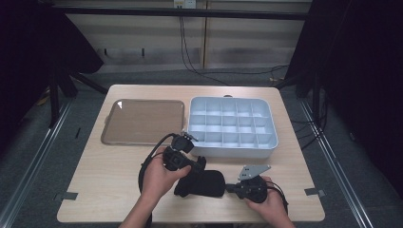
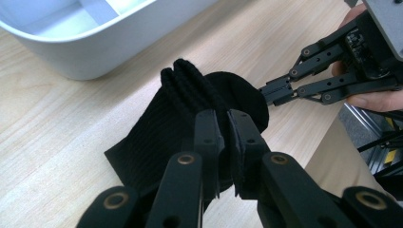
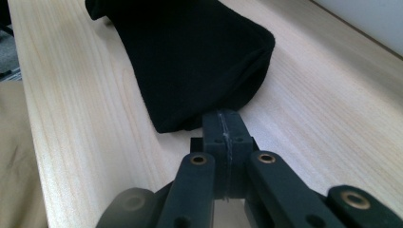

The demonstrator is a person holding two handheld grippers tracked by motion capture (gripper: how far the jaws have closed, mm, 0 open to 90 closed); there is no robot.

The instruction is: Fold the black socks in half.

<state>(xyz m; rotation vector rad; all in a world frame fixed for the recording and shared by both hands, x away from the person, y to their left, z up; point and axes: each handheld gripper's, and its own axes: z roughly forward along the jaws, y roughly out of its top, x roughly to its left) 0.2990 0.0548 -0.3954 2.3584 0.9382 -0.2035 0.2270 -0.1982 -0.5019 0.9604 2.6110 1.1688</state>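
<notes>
Fingers of both grippers are clenched on the black ribbed knitted sock (image 1: 199,183) lying on the pale wooden surface (image 1: 109,180) beside the grey compartment box (image 1: 232,127), so opposing pulls could tear thin fabric free.

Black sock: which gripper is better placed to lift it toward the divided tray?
Probably the left gripper: it clamps the black sock nearest the divided tray. The right gripper pinches only the far end.
</notes>
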